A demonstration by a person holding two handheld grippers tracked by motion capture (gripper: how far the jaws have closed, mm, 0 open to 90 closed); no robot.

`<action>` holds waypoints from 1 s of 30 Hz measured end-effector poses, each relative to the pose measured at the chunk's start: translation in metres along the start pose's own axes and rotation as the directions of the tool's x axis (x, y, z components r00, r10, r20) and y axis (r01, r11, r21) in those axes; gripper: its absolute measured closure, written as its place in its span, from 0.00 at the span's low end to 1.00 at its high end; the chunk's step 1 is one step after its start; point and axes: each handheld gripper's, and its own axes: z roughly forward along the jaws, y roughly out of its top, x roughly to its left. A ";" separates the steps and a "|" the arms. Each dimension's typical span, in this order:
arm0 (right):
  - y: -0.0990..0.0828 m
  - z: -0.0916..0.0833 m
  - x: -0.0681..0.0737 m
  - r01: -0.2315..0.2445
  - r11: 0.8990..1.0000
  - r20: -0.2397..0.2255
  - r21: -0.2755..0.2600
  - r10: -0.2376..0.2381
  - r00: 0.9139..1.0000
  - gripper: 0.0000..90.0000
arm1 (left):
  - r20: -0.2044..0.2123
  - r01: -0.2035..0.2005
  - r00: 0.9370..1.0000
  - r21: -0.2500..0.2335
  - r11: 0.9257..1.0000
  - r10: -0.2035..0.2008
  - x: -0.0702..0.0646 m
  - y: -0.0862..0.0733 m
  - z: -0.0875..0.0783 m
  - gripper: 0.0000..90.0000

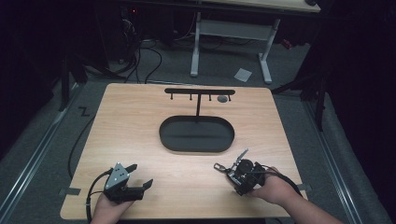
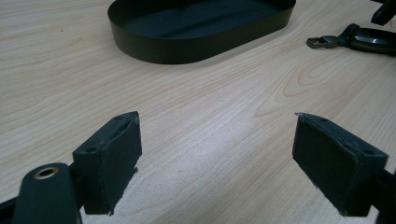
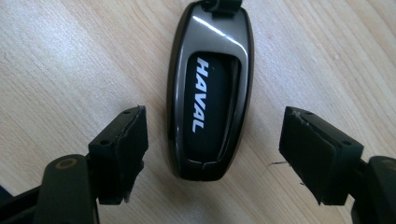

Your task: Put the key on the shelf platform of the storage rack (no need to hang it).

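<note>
The wooden table stands on a grey carpet floor; behind it there is a white-legged desk; black cables lie on the floor; a small paper lies near; the room around is dark.

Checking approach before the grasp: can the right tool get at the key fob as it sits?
Probably yes. The right tool is open, its jaws straddling the key fob lying flat on the table, pads not touching it, with nothing between them.

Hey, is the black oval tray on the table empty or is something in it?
Empty: the black oval tray shows only its bare dark floor; the key fob lies outside on the wood.
</note>
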 end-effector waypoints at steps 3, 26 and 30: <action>0.006 -0.003 0.000 0.022 1.000 0.001 0.016 -0.022 1.000 0.27 | 0.001 0.000 1.000 -0.001 1.000 0.000 0.000 0.000 0.000 0.18; 0.030 0.009 -0.002 0.018 0.993 -0.039 0.121 -0.013 0.999 0.45 | 0.016 -0.015 1.000 0.008 1.000 0.015 -0.002 0.000 0.001 0.19; 0.033 0.013 -0.005 0.012 0.990 -0.053 0.141 -0.004 0.999 0.45 | 0.018 -0.019 1.000 0.010 1.000 0.019 -0.002 0.000 0.001 0.19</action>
